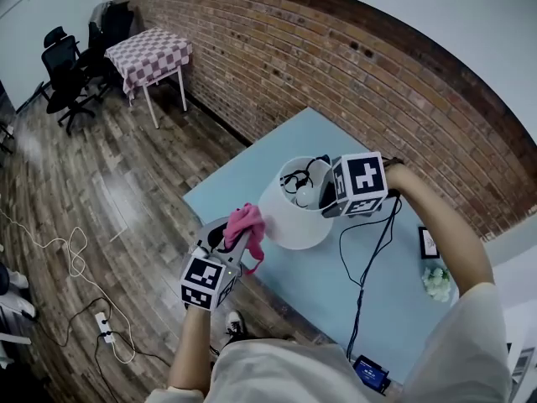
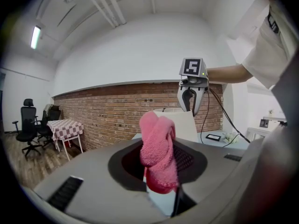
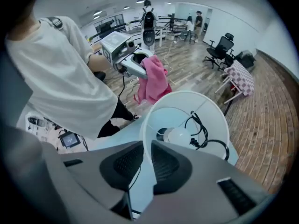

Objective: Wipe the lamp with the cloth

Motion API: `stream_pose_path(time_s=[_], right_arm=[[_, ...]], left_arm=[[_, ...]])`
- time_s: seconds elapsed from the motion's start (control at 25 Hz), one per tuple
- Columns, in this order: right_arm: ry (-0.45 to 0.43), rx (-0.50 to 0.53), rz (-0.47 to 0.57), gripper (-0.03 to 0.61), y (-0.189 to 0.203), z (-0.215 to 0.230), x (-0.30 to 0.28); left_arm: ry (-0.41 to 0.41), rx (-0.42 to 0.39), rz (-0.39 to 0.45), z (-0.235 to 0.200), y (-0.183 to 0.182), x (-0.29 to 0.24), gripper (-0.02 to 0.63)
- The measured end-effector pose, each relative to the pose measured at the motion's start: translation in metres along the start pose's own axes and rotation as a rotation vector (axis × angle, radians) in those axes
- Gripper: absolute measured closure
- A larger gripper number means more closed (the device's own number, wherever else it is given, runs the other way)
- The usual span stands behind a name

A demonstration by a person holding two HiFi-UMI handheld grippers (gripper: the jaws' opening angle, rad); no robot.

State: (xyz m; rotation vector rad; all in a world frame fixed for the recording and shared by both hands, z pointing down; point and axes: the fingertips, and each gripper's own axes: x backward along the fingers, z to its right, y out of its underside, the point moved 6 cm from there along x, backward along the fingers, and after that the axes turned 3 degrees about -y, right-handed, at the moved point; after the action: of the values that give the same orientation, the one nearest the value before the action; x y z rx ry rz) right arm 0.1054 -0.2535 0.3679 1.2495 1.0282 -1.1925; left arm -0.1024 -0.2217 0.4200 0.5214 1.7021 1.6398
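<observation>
The lamp (image 1: 289,225) stands upright on the desk (image 1: 394,300), its shade just ahead and to the right of the left tool (image 1: 237,243), which is clamped on the pink cloth (image 1: 249,222). Cloth and shade may already touch, though that is unclear. The right tool (image 3: 147,153) pinches the shade's rim, which only its own view shows plainly.

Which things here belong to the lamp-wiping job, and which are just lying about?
Job in hand:
lamp, its shade rim clamped by the right hand-held gripper
pink cloth, held in the left hand-held gripper

Lying about:
picture frame, white flowers and small screen on the table
checkered table, office chairs
power strip on the floor
</observation>
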Motion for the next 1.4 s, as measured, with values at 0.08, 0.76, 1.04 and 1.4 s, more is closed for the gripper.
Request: stream_pose_path(time_s=[0.08, 0.76, 1.04, 1.4], right_arm=[[-0.002, -0.073, 0.035, 0.505, -0.006, -0.003, -0.001], [0.080, -0.659, 0.156, 0.529, -0.048, -0.006, -0.003], [0.094, -0.691, 0.182, 0.527, -0.061, -0.004, -0.002], [0.174, -0.537, 0.286, 0.500, -0.050, -0.027, 0.019]], left_arm=[[0.026, -0.007, 0.000, -0.005, -0.001, -0.003, 0.476], [0.239, -0.021, 0.016, -0.039, -0.014, -0.023, 0.476], [0.263, 0.014, 0.037, -0.040, -0.015, -0.023, 0.476], [0.175, 0.024, 0.105, -0.056, -0.029, -0.038, 0.476]])
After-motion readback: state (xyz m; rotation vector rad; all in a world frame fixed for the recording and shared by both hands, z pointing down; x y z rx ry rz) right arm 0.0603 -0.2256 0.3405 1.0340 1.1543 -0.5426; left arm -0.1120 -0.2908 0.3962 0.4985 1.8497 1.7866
